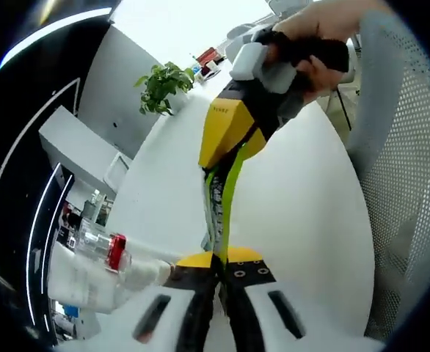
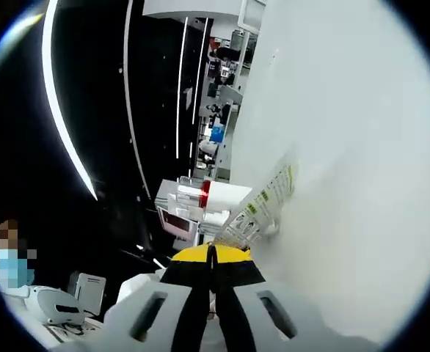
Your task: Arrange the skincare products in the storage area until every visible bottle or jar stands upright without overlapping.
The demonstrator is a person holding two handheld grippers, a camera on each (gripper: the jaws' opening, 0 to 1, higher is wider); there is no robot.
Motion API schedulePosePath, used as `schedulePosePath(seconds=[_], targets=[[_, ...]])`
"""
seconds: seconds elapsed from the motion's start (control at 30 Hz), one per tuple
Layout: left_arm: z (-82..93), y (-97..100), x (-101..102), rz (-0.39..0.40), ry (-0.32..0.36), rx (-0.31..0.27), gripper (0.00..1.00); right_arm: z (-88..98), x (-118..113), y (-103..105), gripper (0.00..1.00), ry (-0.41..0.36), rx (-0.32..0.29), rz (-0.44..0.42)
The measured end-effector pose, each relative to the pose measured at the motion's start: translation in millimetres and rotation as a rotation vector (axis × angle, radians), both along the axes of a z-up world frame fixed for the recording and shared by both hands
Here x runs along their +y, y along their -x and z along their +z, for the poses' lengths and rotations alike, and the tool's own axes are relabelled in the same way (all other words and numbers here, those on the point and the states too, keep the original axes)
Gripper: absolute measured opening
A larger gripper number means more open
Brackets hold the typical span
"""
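Both tongs, left [image 1: 216, 265] and right [image 2: 211, 253], are closed (holding nothing); the red-banded bottle [image 1: 106, 251] lies just beside the left tips.

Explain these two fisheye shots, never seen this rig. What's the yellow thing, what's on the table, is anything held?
There is no robot. A person holds a gripper in each hand, and a camera on each looks along its two fingers. In the left gripper view the left gripper rises from the bottom. The yellow thing is the right gripper, held by a hand. A bottle with a red band lies on the white table. The right gripper view shows a white tube and a printed packet. Both pairs of fingers look shut, apparently holding nothing.
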State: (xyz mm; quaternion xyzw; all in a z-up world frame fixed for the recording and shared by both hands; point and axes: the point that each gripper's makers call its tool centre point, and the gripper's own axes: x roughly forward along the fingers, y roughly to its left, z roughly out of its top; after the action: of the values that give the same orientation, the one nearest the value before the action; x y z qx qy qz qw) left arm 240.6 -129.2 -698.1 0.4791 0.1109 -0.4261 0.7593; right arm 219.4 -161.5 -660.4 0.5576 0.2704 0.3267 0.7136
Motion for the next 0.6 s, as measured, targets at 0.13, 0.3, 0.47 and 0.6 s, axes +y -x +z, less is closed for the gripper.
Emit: schedulePosePath(seconds=[0.13, 0.3, 0.47, 0.6], targets=[[0.4, -1.2, 1.6, -0.004, -0.008, 0.002, 0.00, -0.7, 2.1, 2.6, 0.02, -0.006, 0.006, 0.008], [0.6, -0.7, 3.4, -0.012, -0.021, 0.001, 0.00, -0.8, 1.4, 5.1, 0.06, -0.001, 0.005, 0.020], [1.6, 3.3, 6.2, -0.042, -0.043, -0.013, 0.00, -7.1, -11.1, 0.8, 0.11, 0.018, 0.024, -0.019], [1.8, 8.9, 7.1, -0.066, -0.058, -0.021, 0.00, -24.0, -13.4, 0.0, 0.20, 0.104, 0.060, -0.024]])
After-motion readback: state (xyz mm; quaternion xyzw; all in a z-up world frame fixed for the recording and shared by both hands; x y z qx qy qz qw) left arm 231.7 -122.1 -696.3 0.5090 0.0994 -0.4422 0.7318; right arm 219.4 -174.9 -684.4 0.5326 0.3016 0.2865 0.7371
